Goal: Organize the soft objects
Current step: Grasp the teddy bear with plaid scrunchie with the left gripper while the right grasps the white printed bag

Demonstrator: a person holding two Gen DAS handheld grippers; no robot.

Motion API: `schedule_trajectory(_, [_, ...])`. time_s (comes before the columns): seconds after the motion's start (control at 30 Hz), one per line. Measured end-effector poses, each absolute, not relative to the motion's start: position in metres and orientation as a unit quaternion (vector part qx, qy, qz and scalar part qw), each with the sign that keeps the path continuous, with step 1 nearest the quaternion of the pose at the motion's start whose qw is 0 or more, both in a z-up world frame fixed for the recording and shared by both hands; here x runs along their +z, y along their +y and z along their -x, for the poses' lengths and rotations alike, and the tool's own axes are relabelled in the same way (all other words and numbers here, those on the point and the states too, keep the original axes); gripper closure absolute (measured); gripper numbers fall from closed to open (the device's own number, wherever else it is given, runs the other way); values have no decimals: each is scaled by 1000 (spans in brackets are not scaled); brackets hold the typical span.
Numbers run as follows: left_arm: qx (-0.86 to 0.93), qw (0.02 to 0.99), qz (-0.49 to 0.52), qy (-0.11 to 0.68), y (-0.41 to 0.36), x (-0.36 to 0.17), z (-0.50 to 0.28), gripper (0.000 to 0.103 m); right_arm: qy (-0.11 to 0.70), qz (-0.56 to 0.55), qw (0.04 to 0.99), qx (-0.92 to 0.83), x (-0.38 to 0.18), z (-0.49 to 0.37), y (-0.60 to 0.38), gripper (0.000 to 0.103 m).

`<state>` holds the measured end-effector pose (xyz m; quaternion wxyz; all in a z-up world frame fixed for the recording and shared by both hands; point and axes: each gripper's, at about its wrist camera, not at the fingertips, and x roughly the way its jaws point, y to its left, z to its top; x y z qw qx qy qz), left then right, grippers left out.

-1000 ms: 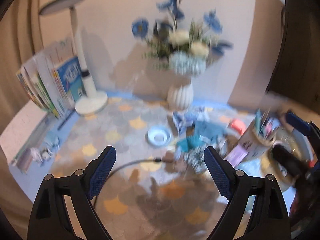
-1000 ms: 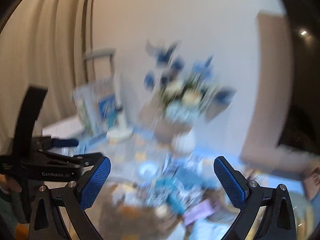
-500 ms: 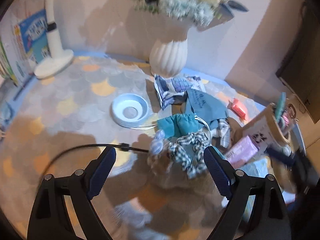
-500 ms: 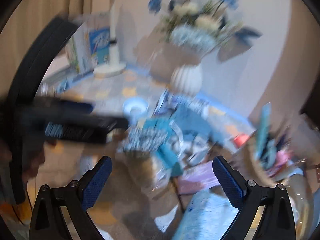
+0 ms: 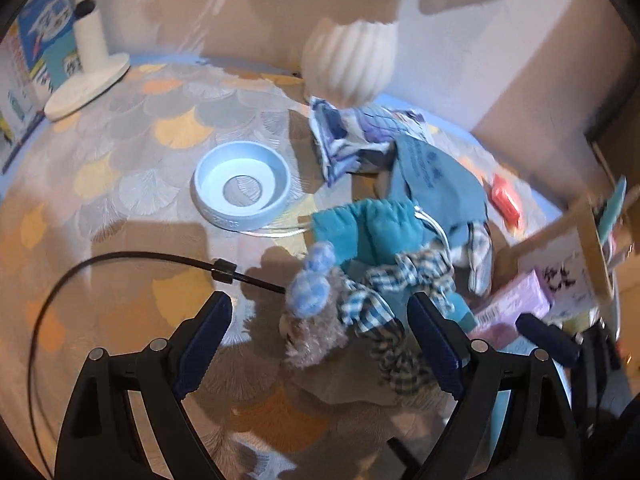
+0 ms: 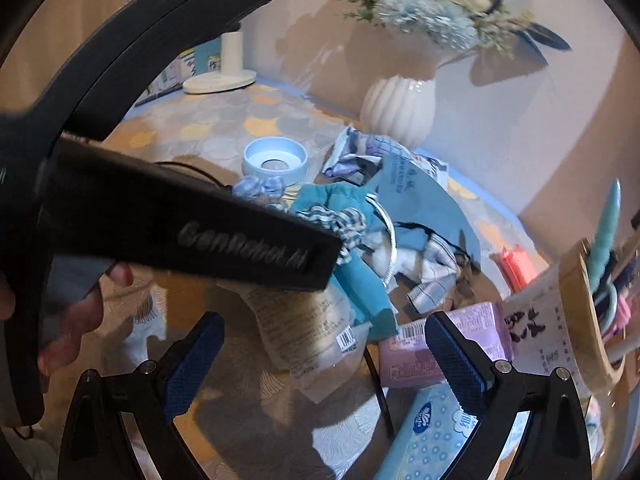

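We note the left tool [image 5: 320, 344] hanging over the desk [image 5: 132, 152] with its jaws wide and nothing between the pads; the plush toy [image 5: 316, 320] lies just beyond them, on the near edge of the heap of soft things. Its long axis runs roughly from the blue gingham ears [image 5: 312, 280] at the far end toward us, though the body is blurred and partly covered by a checked scarf [image 5: 396, 292], so we cannot fix its facing. Behind it lies a teal drawstring pouch [image 5: 372, 228], then a blue-grey cloth bag [image 5: 436, 176] and a printed cloth [image 5: 344, 140] beside the white ribbed vase [image 5: 352, 64]. The right tool [image 6: 324, 356] is likewise wide and empty, above a clear plastic packet [image 6: 304, 328], a lilac tissue pack [image 6: 436, 344] and a blue patterned tissue pack [image 6: 432, 436]. In the right wrist view the left tool's body hides most of the plush; a hand [image 6: 68, 320] grips it at the frame's left. The flowers are cut off in the left view. A pale blue ring dish [image 5: 242, 188] stands apart, a black cable [image 5: 120, 260] near it.
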<state>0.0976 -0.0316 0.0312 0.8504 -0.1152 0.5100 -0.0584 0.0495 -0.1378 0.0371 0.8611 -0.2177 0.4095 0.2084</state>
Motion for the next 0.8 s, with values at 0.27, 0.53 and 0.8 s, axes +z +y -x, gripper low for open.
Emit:
schedule_trajectory(0.27, [-65,826,163,535,-27,16,-97,22,440,239,843,198,29,-65,-119,17])
schedule_trajectory(0.53, [-65,821,190,534,-22,17,-97,58,460,239,832,197,24,-70,-124,58])
schedule_trajectory(0.8, [-63,831,237,499,2,43,-87,67,433,221,849,204,48,-57,-144,67])
